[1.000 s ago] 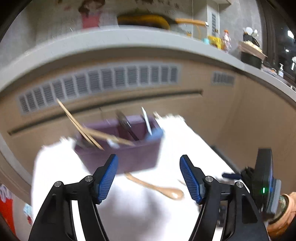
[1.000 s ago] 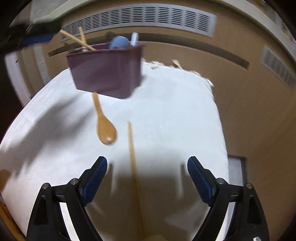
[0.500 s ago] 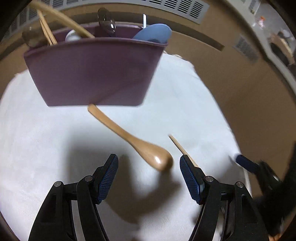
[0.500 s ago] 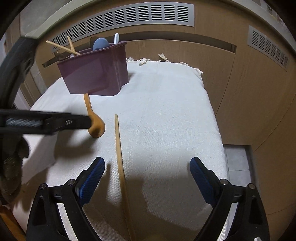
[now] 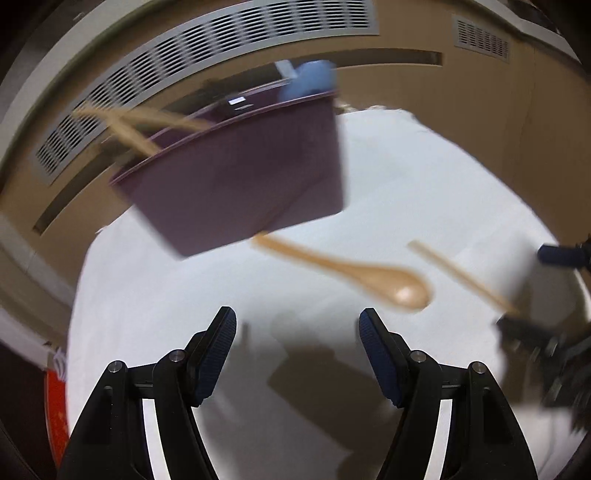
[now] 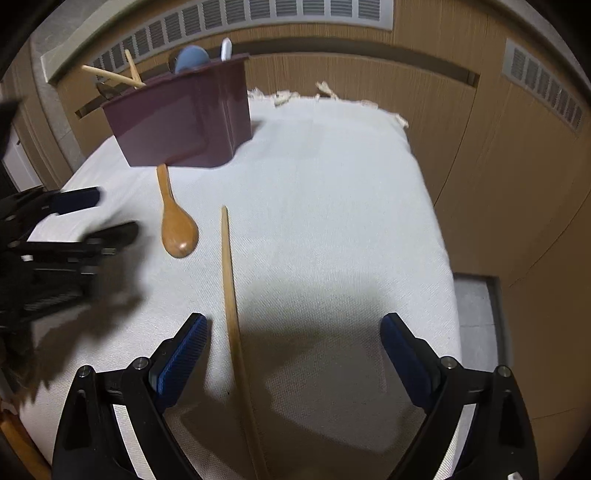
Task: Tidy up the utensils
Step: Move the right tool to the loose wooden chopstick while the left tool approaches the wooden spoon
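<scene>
A purple utensil bin stands at the far side of a white cloth, holding wooden chopsticks, a blue utensil and a white one. A wooden spoon lies on the cloth with its handle tip at the bin's base. Beside it lies a single long wooden chopstick. My left gripper hovers open over bare cloth, just left of the spoon's bowl. My right gripper is wide open and empty, with the chopstick running between its fingers near the left one.
The white cloth covers a low surface with frayed fringe at its far edge. Wooden panels with slotted vents close off the back and right. A grey floor patch shows at the right, a red object at the lower left.
My left gripper has tipped downward and dropped toward the cloth, ending beside the spoon. My right gripper's jaws have spread a little wider. The spoon and the chopstick have not moved.
</scene>
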Demonstrator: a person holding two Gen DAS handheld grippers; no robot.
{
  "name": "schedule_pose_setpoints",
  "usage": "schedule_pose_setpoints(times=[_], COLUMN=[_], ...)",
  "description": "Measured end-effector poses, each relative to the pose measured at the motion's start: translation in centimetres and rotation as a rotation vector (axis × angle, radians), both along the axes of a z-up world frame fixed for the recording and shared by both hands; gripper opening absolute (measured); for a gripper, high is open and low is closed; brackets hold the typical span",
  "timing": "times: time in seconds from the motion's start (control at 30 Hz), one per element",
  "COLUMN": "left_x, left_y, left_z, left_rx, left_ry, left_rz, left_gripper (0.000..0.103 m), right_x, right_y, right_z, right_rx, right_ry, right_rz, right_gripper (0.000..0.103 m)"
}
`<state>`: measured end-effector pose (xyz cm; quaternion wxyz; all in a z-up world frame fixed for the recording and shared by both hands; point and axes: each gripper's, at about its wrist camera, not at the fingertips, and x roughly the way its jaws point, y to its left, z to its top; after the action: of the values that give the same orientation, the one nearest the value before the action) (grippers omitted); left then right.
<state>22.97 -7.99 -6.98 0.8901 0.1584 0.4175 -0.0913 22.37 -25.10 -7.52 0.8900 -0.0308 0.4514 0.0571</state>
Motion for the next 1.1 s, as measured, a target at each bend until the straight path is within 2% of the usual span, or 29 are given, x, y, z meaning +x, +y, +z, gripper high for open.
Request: schedule_pose_setpoints(times=[0.07, 0.1, 0.13, 0.23, 0.27, 0.4, 0.47, 0.53, 0.67, 0.77, 0.83, 0.93, 1.0, 1.03, 1.07, 1.1], left_x=[-0.3, -0.2, 0.0, 1.3, 1.8, 4.4, 6.2, 7.7, 9.3, 9.8, 9.0, 6.9, 5.5, 4.8, 4.1, 3.5], left_y=[2.4, 3.2, 3.9, 4.0, 3.9, 2.4, 1.9, 1.3, 0.0, -1.5, -2.6, -2.8, -2.0, -1.4, -0.6, 0.2], left_z=[0.2, 0.4, 0.6, 0.5, 0.4, 0.0, -0.4, -1.0, -1.0, -1.4, -1.6, -1.6, -1.5, -1.5, -1.4, -1.4], left_rx=[-0.014, -0.055, -0.118, -0.367, -0.402, -0.428, -0.441, -0.434, -0.393, -0.306, -0.213, -0.134, -0.107, -0.095, -0.086, -0.079], left_ry=[0.008, 0.025, 0.059, 0.236, 0.264, 0.281, 0.300, 0.323, 0.302, 0.268, 0.229, 0.189, 0.177, 0.176, 0.179, 0.183], left_rz=[0.046, 0.057, 0.057, 0.009, 0.006, 0.037, 0.067, 0.122, 0.180, 0.182, 0.134, 0.036, 0.000, -0.015, -0.030, -0.039], left_gripper=[0.070, 0.070, 0.070, 0.070, 0.070, 0.070, 0.070, 0.070, 0.070, 0.070, 0.070, 0.070, 0.070, 0.071, 0.071, 0.071], right_x=[0.1, 0.1, 0.2, 0.3, 0.4, 0.5, 0.4, -0.1, -0.4, -0.4, -0.5, -0.8, -0.9, -0.8, -0.5, 0.0], right_y=[-0.1, 0.0, 0.0, -0.2, -0.3, -0.3, 0.3, 1.2, 1.1, 0.5, 0.3, 0.4, 0.5, 0.6, 0.8, 0.9], right_z=[-0.1, -0.1, -0.2, -0.3, -0.3, -0.3, -0.5, -0.9, -0.7, -0.5, -0.2, 0.4, 0.7, 0.8, 0.7, 0.6], right_rx=[0.013, 0.016, 0.020, 0.047, 0.056, 0.063, 0.010, -0.052, -0.024, 0.007, -0.003, -0.042, -0.069, -0.074, -0.077, -0.077], right_ry=[0.007, 0.009, 0.013, 0.026, 0.032, 0.074, 0.076, 0.053, 0.043, 0.026, 0.002, -0.041, -0.062, -0.062, -0.053, -0.028], right_rz=[0.005, 0.008, 0.009, -0.004, -0.010, -0.021, 0.010, 0.030, 0.037, 0.014, 0.003, 0.006, 0.021, 0.033, 0.043, 0.059], right_gripper=[0.098, 0.099, 0.100, 0.103, 0.103, 0.103, 0.103, 0.103, 0.103, 0.103, 0.103, 0.102, 0.096, 0.082, 0.063, 0.053])
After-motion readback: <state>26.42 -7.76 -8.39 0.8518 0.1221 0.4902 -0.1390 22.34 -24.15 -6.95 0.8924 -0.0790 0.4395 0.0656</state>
